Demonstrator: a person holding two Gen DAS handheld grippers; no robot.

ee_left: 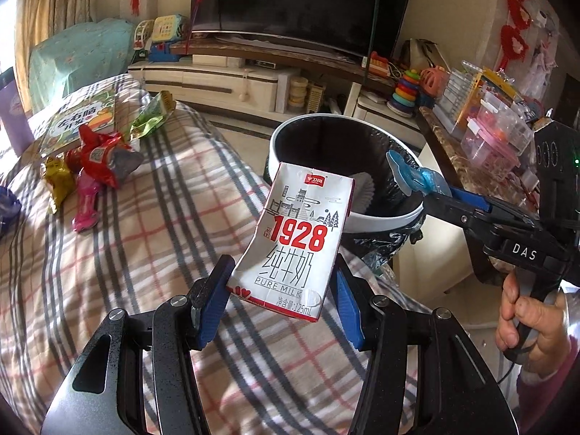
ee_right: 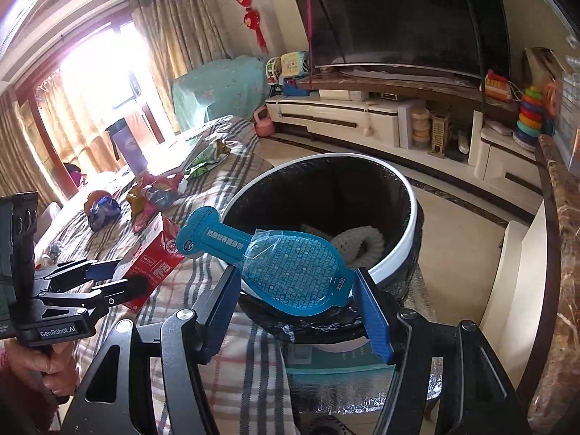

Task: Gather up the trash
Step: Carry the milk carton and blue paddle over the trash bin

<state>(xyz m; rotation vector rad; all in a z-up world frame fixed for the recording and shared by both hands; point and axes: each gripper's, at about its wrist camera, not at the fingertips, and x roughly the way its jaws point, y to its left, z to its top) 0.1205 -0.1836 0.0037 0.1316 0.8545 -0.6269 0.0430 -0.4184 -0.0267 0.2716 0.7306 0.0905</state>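
Blue-padded left tongs [ee_left: 281, 301] grip the milk carton [ee_left: 295, 244]; right tongs [ee_right: 297, 301] clamp a blue sachet [ee_right: 290, 272], whose mesh only their camera shows.

Window: bright, curtained window [ee_right: 98, 83], ahead-left of the right gripper.
Television: dark television [ee_right: 402, 18] on a white cabinet [ee_right: 340, 116], straight ahead.
Floor: pale tiles [ee_right: 456, 195].
Surface: plaid cloth [ee_left: 119, 239] beneath the left gripper.

bin [ee_left: 384, 217] right of bed [ee_left: 145, 239] | wrappers [ee_left: 98, 159] on bed | TV [ee_left: 308, 3] behind
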